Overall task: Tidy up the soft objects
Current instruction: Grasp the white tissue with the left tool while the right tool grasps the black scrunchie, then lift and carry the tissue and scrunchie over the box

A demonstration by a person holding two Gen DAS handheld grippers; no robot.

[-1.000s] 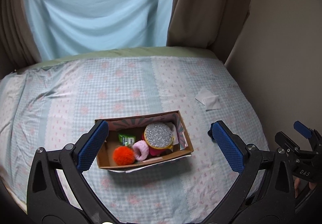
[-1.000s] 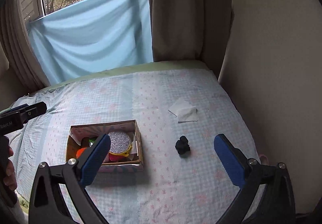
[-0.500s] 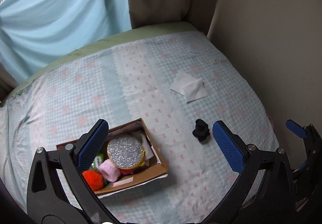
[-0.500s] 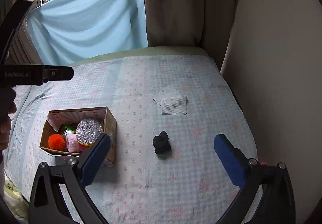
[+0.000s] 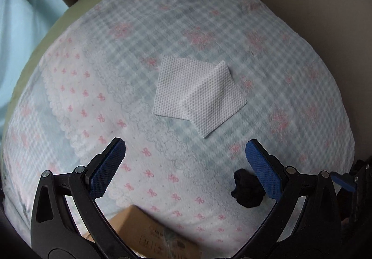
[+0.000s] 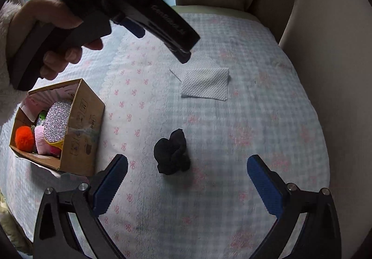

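Black scrunchie (image 6: 172,152): crumpled soft fabric, lobed and irregular, lying on the bed (image 6: 267,119); long axis runs roughly from 7 to 1 o'clock in the right wrist view. At its 1 o'clock, well apart, lie white embossed tissue squares (image 6: 204,83), flat and overlapping, dimpled texture. At its 9 o'clock stands an open cardboard box (image 6: 81,124) holding an orange pompom (image 6: 23,138), a pink fuzzy item (image 6: 43,140) and a glittery silver disc (image 6: 57,120). Bed cover: checked cloth with pink bow print. Right gripper (image 6: 187,178): fingers spread wide, released, scrunchie just ahead of them. Left gripper (image 5: 186,162): fingers spread, gripping nothing, tissue ahead.
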